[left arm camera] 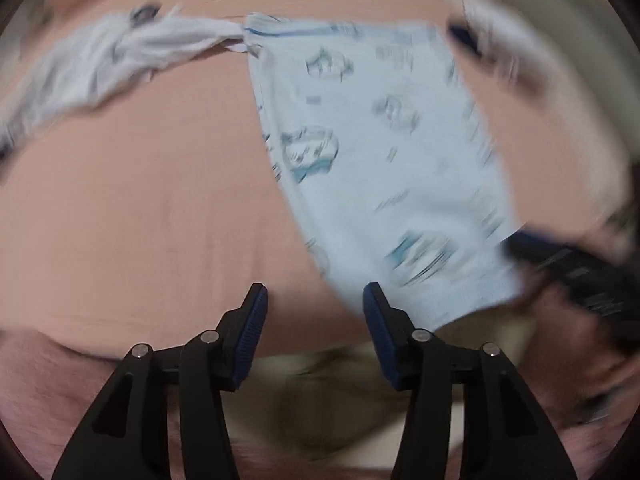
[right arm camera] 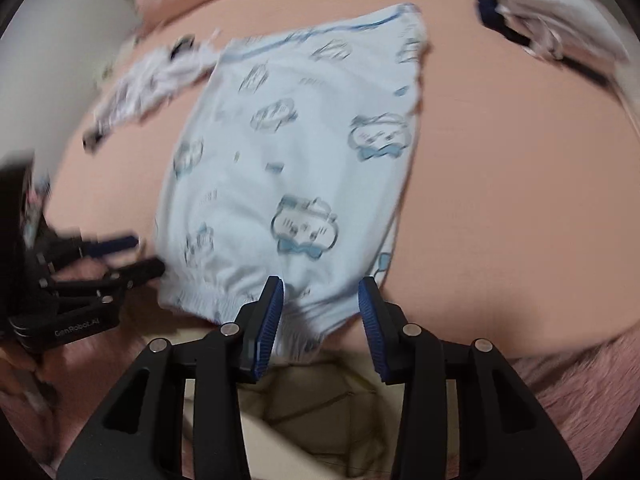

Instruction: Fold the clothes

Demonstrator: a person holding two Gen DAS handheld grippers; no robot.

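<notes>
On the pink bed sheet [right arm camera: 500, 160], the pale-blue printed garment [right arm camera: 288, 152] lies flat; both the left claw [left arm camera: 316, 300] and right claw [right arm camera: 320, 294] are spread, pinching nothing. A shallow bite at the hem could bunch it.

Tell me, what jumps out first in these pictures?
A pale blue garment printed with little cartoon faces lies spread in the middle of a peach sheet. The right gripper hangs open over its near hem, and the left gripper is open beside its near corner. A crumpled white cloth lies off to the left at the far end.
</notes>
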